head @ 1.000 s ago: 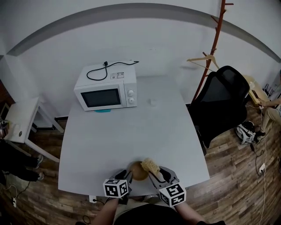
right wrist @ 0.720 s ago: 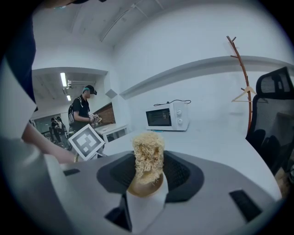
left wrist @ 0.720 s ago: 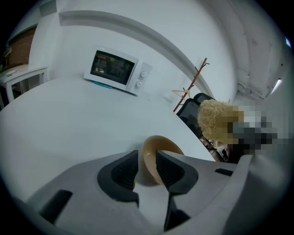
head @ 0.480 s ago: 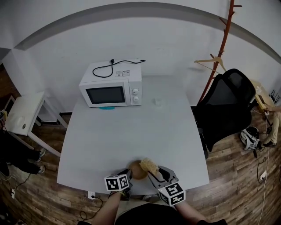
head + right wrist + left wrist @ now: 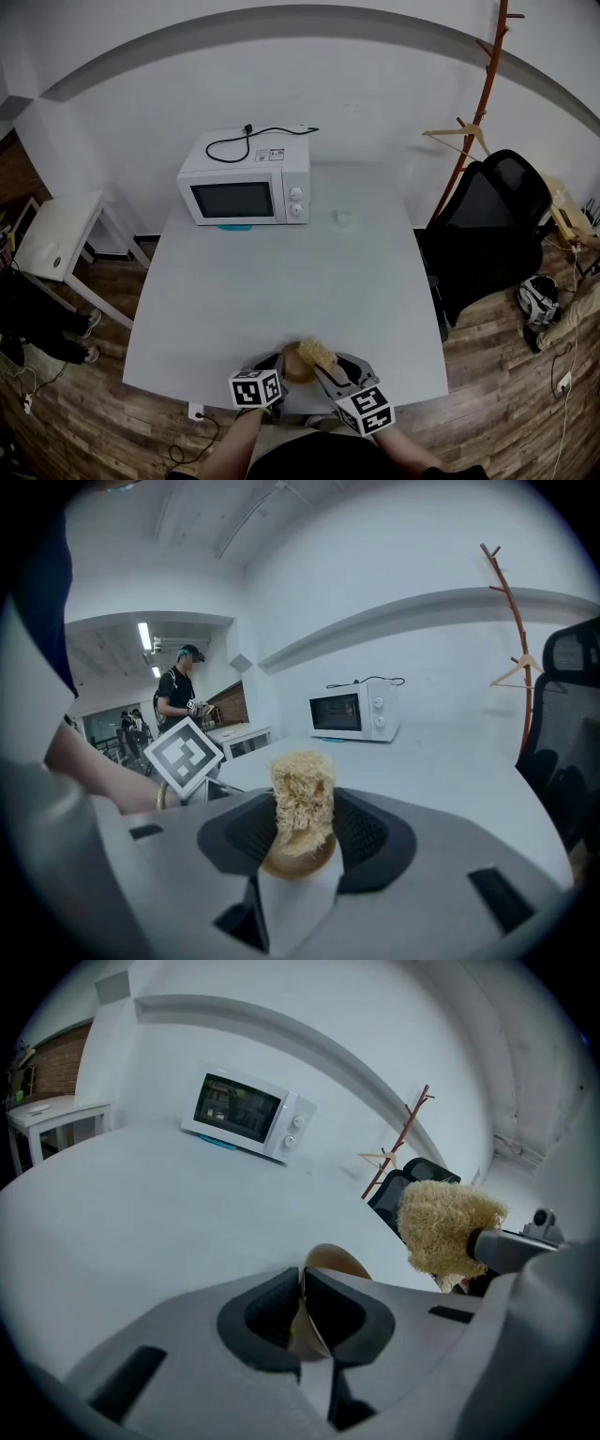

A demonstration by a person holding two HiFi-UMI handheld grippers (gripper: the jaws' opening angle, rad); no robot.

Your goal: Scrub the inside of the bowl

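Brown bowl (image 5: 292, 366) sits at the near edge of the table (image 5: 281, 272), right in front of the person. Jaws of the left gripper (image 5: 302, 1283) have just been closing and are now nearly together, pinching the bowl's thin rim. The right gripper (image 5: 302, 810) clamps a pale fibrous scrubber (image 5: 302, 785) just above the bowl; contact unclear. Both grippers hide most of the bowl from the head view, and its inside can't be made out. It looks small, smooth, tan-brown
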